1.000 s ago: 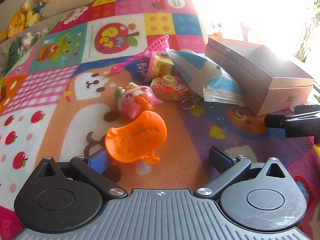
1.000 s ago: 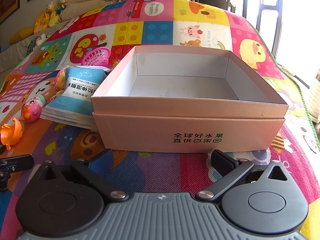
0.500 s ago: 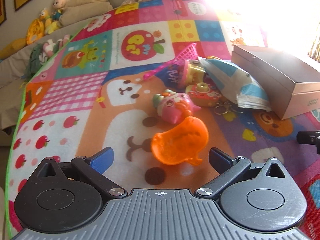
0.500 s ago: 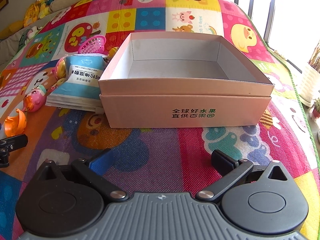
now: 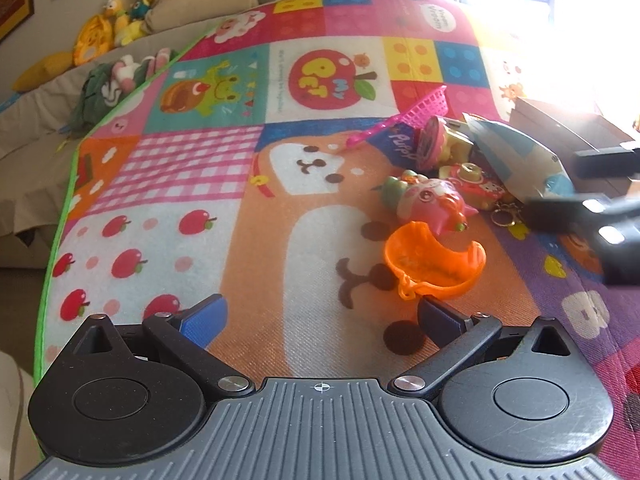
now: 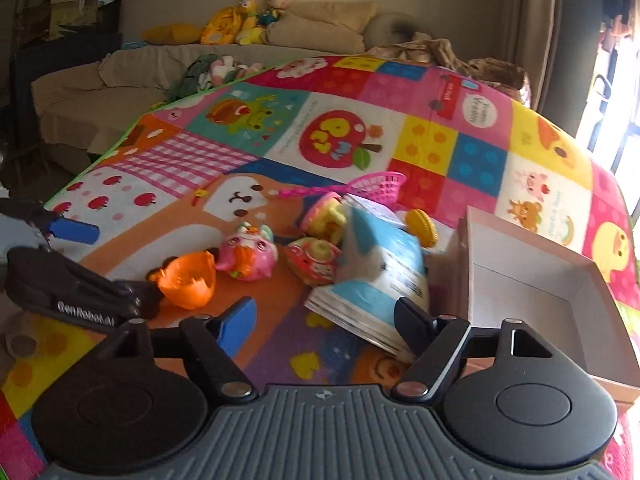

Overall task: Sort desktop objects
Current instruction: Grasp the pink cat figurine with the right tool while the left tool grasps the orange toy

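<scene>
An orange toy shell point(image 5: 434, 264) lies on the colourful play mat, just beyond my left gripper's right finger. My left gripper point(image 5: 320, 318) is open and empty. Behind the shell lie a pink toy point(image 5: 430, 200), a red toy camera point(image 5: 474, 188), a blue and white tissue pack point(image 5: 516, 156) and a pink basket point(image 5: 424, 106). My right gripper point(image 6: 324, 318) is open and empty, low over the mat, with the tissue pack point(image 6: 384, 272) just ahead by its right finger. The shell point(image 6: 188, 280) and pink toy point(image 6: 246, 256) show to its left. The open pink box point(image 6: 532, 292) stands on the right.
The mat point(image 5: 200, 200) ends at a green edge on the left. A sofa with plush toys point(image 6: 256, 20) stands behind. A keyring point(image 5: 506, 216) lies by the red toy. The left gripper's body point(image 6: 72, 296) shows in the right wrist view.
The left gripper has swung left, so the orange shell now sits at its right finger. The right gripper has turned left from the box toward the toy pile and tissue pack.
</scene>
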`<state>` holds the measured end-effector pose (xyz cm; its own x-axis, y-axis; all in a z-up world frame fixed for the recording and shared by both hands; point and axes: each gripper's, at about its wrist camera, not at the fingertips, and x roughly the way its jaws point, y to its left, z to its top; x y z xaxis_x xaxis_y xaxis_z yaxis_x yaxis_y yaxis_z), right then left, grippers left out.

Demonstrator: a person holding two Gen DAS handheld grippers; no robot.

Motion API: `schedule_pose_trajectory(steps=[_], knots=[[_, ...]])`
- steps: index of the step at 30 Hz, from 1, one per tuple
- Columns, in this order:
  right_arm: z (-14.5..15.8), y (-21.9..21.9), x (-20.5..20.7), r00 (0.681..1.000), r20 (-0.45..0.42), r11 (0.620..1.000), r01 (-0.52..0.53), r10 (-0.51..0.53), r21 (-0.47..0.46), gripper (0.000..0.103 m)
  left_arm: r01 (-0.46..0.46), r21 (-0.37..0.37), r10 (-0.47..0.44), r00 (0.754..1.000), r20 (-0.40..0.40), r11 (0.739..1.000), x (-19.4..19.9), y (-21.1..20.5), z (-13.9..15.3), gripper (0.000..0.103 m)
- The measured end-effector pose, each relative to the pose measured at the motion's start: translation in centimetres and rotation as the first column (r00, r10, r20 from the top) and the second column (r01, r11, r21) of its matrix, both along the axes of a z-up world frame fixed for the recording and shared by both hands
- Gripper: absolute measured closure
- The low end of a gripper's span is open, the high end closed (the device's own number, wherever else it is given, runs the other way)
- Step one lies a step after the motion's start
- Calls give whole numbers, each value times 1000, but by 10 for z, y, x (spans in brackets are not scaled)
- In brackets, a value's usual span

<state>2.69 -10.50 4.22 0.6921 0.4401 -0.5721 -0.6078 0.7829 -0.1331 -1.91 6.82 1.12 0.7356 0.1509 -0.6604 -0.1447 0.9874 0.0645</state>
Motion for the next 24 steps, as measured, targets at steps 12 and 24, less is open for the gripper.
schedule_pose_trajectory(steps=[12, 24], knots=[[-17, 76, 63, 968, -245, 996, -39, 58, 78, 60, 76, -33, -77, 997, -16, 997, -5, -9, -3, 0], [-15, -45, -16, 972, -236, 1000, -11, 14, 16, 70, 187, -34, -185, 981, 52, 982, 1, -31, 1, 0]])
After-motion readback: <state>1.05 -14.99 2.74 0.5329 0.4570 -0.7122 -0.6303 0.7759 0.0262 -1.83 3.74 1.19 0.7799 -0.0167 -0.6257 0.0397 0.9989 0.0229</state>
